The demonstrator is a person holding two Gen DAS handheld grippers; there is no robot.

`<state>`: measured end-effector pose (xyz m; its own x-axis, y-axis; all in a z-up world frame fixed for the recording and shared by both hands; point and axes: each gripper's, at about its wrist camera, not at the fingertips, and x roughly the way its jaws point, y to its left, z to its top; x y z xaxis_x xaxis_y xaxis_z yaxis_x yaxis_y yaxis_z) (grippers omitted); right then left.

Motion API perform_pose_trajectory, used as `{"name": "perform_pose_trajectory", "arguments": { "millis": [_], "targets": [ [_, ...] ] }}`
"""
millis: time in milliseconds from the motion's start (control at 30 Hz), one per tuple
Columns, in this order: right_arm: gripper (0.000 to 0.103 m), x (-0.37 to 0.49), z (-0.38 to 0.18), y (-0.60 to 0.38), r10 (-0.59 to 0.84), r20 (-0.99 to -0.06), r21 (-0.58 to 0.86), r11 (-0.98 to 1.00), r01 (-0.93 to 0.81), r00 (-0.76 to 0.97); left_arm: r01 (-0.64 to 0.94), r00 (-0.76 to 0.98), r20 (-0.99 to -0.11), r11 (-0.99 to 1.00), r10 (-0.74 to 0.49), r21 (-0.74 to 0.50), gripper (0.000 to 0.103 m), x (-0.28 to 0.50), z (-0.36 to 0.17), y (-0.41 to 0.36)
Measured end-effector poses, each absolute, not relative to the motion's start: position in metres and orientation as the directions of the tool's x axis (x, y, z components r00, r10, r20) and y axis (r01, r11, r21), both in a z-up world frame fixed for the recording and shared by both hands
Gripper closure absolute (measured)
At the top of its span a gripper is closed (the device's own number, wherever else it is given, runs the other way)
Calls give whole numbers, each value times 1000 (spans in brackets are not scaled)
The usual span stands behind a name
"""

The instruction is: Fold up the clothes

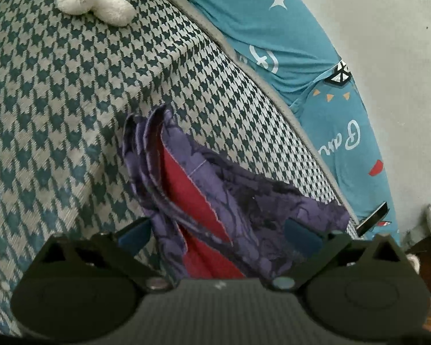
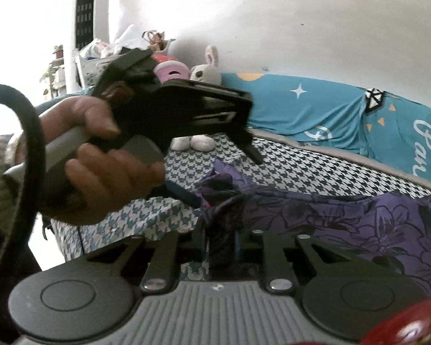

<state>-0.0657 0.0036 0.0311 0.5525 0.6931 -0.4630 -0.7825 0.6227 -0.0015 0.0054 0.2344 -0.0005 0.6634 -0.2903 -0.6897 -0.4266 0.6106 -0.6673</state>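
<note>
The left tongs [image 1: 218,234] stood wide open around the purple cloth [image 1: 204,189], tilted down at the bed [image 1: 57,100]. The right tongs [image 2: 219,241] pinched that cloth's bunched edge, its length stretching away rightward.

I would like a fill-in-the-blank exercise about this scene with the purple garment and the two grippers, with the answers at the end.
1. The right gripper is ______ on a bunch of the purple floral garment.
2. The left gripper has its fingers spread ______, with the garment lying between them.
3. The inner side of the garment shows the colour ______.
4. The bed cover under the garment has a ______ pattern.

Answers: shut; open; red; houndstooth
</note>
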Motion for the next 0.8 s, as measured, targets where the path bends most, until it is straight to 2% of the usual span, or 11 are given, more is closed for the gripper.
{"name": "perform_pose_trajectory", "arguments": {
  "millis": [300, 367, 467, 533, 633, 733, 800],
  "targets": [
    [85, -69, 30, 8, 708, -469, -35, 582, -812, 528, -426, 617, -737, 669, -278, -609, 0, 15, -6, 227],
    [85, -69, 29, 9, 711, -471, -42, 573, -819, 522, -429, 608, -744, 673, -278, -602, 4, 15, -9, 227],
    [85, -70, 30, 9, 713, -469, -54, 566, -823, 521, -454, 590, -762, 671, -267, -586, 27, 15, -14, 228],
    [85, -70, 31, 6, 708, -463, -62, 574, -816, 533, -453, 585, -756, 655, -293, -604, 51, 15, -19, 228],
    [85, -69, 34, 1, 701, -453, -73, 586, -807, 551, -442, 579, -764, 677, -285, -588, 70, 17, -22, 219],
    [86, -69, 37, -4, 694, -442, -85, 598, -797, 568, -406, 609, -752, 716, -252, -568, 81, 17, -13, 208],
    [86, -69, 38, -7, 689, -435, -92, 606, -790, 579, -374, 640, -727, 726, -247, -577, 83, 19, -4, 201]
  ]
}}
